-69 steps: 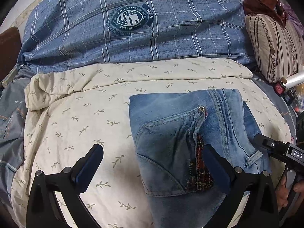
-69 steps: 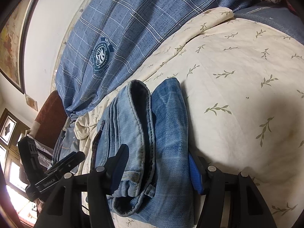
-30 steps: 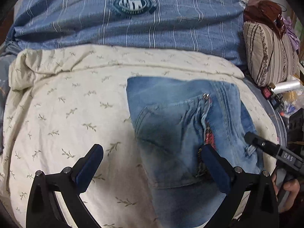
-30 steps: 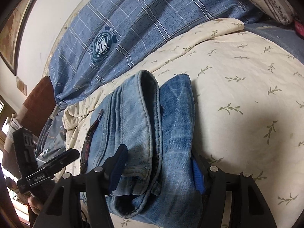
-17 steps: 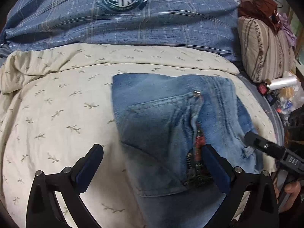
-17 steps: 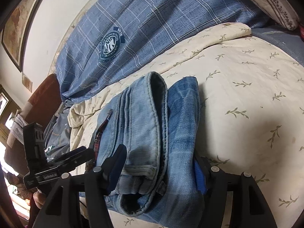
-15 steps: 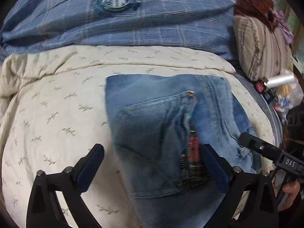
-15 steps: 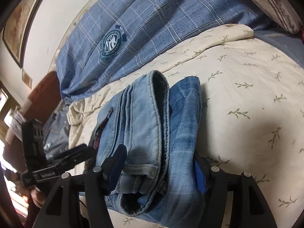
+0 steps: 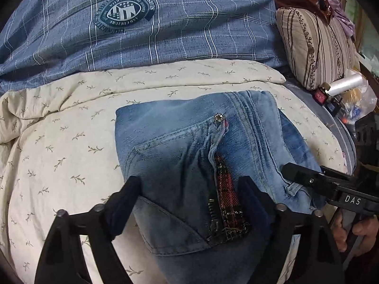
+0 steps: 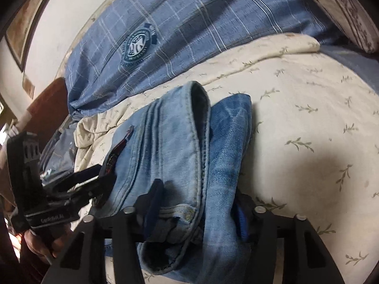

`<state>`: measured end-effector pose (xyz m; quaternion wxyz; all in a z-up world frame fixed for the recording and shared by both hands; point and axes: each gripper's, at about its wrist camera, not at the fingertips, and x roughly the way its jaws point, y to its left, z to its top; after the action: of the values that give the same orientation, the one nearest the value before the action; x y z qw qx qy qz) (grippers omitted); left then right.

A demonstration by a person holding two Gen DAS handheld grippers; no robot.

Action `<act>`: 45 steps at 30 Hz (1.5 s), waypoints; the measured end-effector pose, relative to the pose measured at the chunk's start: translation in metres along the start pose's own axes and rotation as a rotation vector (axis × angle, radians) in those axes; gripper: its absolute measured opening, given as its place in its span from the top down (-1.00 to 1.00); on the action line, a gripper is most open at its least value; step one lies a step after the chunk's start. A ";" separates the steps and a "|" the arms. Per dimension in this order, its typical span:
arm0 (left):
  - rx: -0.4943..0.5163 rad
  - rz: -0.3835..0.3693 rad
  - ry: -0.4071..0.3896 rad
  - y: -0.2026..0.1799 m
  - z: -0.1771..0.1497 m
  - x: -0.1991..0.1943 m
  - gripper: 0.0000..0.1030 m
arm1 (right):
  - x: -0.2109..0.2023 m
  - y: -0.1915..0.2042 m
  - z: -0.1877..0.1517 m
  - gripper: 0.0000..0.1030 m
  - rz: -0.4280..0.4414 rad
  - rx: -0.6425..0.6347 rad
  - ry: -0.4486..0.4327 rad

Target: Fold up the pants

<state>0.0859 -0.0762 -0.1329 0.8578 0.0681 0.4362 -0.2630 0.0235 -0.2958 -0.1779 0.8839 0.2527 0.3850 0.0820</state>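
Both jaws straddle the jeans (image 9: 189,156), a folded bundle on the cream quilt (image 9: 59,146). Left gripper (image 9: 189,203), at the bottom of the left wrist view, has just been closing and stands wide, one finger on the quilt at the bundle's left edge, the other on denim right of the plaid-lined open fly; whether its pads press the cloth cannot be told. Right gripper (image 10: 196,210), at the bottom of the right wrist view, is clamped on the jeans' near end, the layered waistband and folded leg bunched between its blue pads (image 10: 241,220).

In the left wrist view the right gripper's finger enters from the lower right, marked "DAS", its tip on the belt loop, a hand (image 9: 355,232) behind it. In the right wrist view the left gripper sits at the left edge; its label is too blurred to read.

Beyond the quilt lies a blue checked pillow (image 9: 165,23) with an oval crest; its ring of lettering reads only in part, "WITH A SENSE OF". A striped cushion (image 9: 315,47) stands at the upper right.
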 end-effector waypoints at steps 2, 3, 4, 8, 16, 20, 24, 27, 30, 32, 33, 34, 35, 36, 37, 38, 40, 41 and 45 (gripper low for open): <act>-0.008 0.006 -0.001 -0.001 0.000 -0.002 -0.69 | 0.001 -0.003 0.001 -0.25 0.009 0.022 0.003; -0.012 0.007 -0.003 -0.002 0.001 -0.003 -0.69 | 0.001 -0.003 0.002 -0.25 0.013 0.024 0.003; -0.014 0.008 -0.005 -0.002 0.001 -0.003 -0.69 | 0.000 -0.003 0.002 -0.25 0.016 0.023 0.003; -0.013 0.023 -0.008 -0.005 0.002 -0.004 -0.67 | 0.000 -0.004 0.002 -0.25 0.025 0.023 0.006; 0.006 0.057 -0.016 -0.012 0.005 -0.005 -0.64 | -0.001 -0.003 0.001 -0.25 0.024 0.023 0.004; 0.004 0.056 -0.010 -0.012 0.006 -0.004 -0.64 | -0.001 -0.004 0.001 -0.25 0.029 0.032 0.005; 0.002 0.053 -0.011 -0.012 0.006 -0.003 -0.64 | 0.000 -0.004 0.001 -0.25 0.029 0.031 0.005; 0.000 0.055 -0.014 -0.013 0.006 -0.003 -0.64 | 0.000 -0.003 0.001 -0.25 0.027 0.027 0.005; -0.001 0.056 -0.016 -0.013 0.007 -0.004 -0.64 | 0.000 -0.003 0.001 -0.25 0.027 0.024 0.004; 0.002 0.057 -0.018 -0.015 0.007 -0.004 -0.63 | 0.000 -0.002 0.001 -0.25 0.028 0.022 0.003; 0.005 0.058 -0.019 -0.015 0.008 -0.005 -0.60 | 0.001 -0.001 0.001 -0.25 0.027 0.018 0.002; 0.009 0.058 -0.023 -0.016 0.008 -0.005 -0.56 | 0.001 -0.001 0.001 -0.25 0.025 0.014 0.002; 0.012 0.058 -0.025 -0.017 0.008 -0.006 -0.54 | 0.001 0.000 0.001 -0.26 0.024 0.010 0.001; 0.015 0.059 -0.028 -0.018 0.008 -0.006 -0.49 | 0.001 0.001 0.001 -0.26 0.023 0.008 0.001; 0.019 0.058 -0.031 -0.020 0.008 -0.007 -0.45 | 0.001 0.002 0.001 -0.26 0.022 0.006 0.000; 0.022 0.059 -0.031 -0.021 0.008 -0.007 -0.44 | 0.001 0.002 0.001 -0.26 0.023 0.004 0.000; 0.027 0.061 -0.032 -0.022 0.008 -0.008 -0.41 | 0.001 0.002 0.000 -0.26 0.025 0.006 -0.001; 0.026 0.062 -0.032 -0.022 0.008 -0.008 -0.41 | 0.001 0.002 0.001 -0.26 0.025 0.005 -0.001; 0.023 0.067 -0.029 -0.023 0.009 -0.008 -0.40 | 0.001 0.002 0.001 -0.26 0.027 0.006 -0.001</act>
<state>0.0768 -0.0961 -0.1184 0.8717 0.0886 0.4181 -0.2398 0.0249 -0.2947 -0.1769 0.8822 0.2603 0.3813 0.0927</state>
